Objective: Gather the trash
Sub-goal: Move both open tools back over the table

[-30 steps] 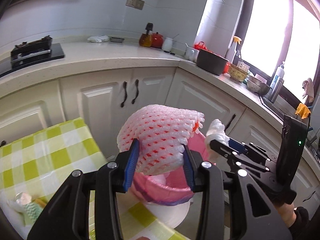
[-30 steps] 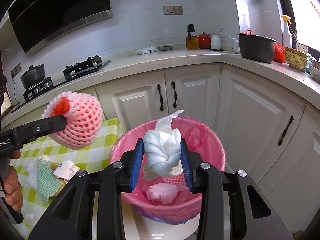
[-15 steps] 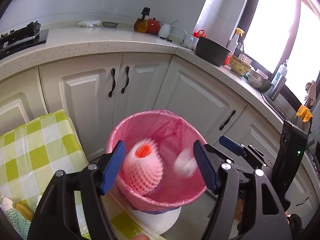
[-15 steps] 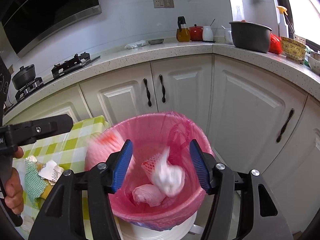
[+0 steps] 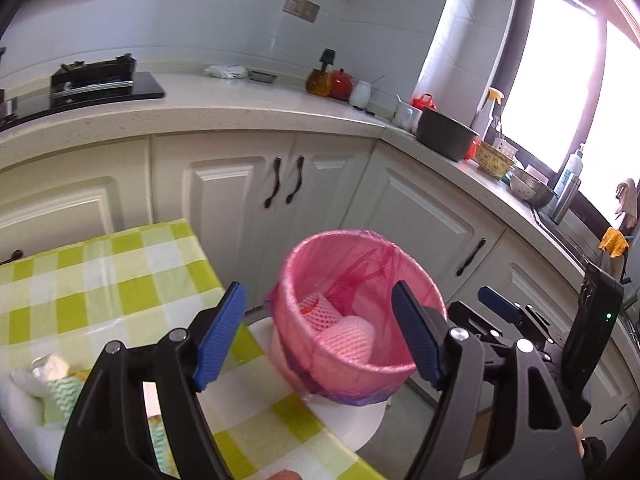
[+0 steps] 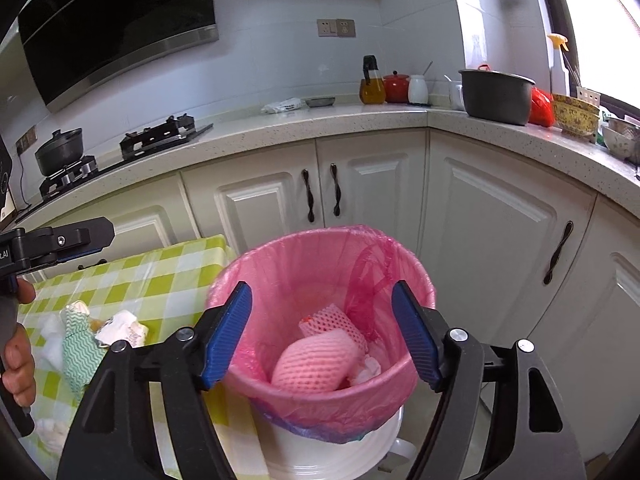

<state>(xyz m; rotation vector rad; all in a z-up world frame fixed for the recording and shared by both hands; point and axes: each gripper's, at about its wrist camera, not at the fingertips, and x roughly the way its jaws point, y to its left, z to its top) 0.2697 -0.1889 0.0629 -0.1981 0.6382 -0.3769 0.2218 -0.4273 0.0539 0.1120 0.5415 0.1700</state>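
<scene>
A white bin lined with a pink bag (image 5: 404, 264) (image 6: 280, 256) stands on the floor by the table's corner. Inside it lie a pink foam fruit net (image 6: 316, 364) (image 5: 346, 340), a second pink net (image 6: 332, 318) and white crumpled tissue (image 6: 368, 368). My left gripper (image 5: 320, 336) hovers above the bin, jaws still opening, nothing between them. My right gripper (image 6: 324, 332) also hangs over the bin with jaws opening and empty. More trash stays on the green checked tablecloth (image 6: 168, 280): a green wavy cloth (image 6: 80, 352) and crumpled paper (image 6: 120, 330).
White cabinet doors (image 6: 492, 232) stand close behind the bin. The countertop (image 6: 280, 128) carries a stove, a dark pot (image 6: 496, 96), bottles and bowls. The left gripper's arm (image 6: 60, 240) and a hand (image 6: 16, 356) show at the right wrist view's left edge.
Both grippers opened and let go: the foam net and the white tissue fell from the jaws into the pink-lined bin. The left gripper shifted sideways, so the bin sits right of centre.
</scene>
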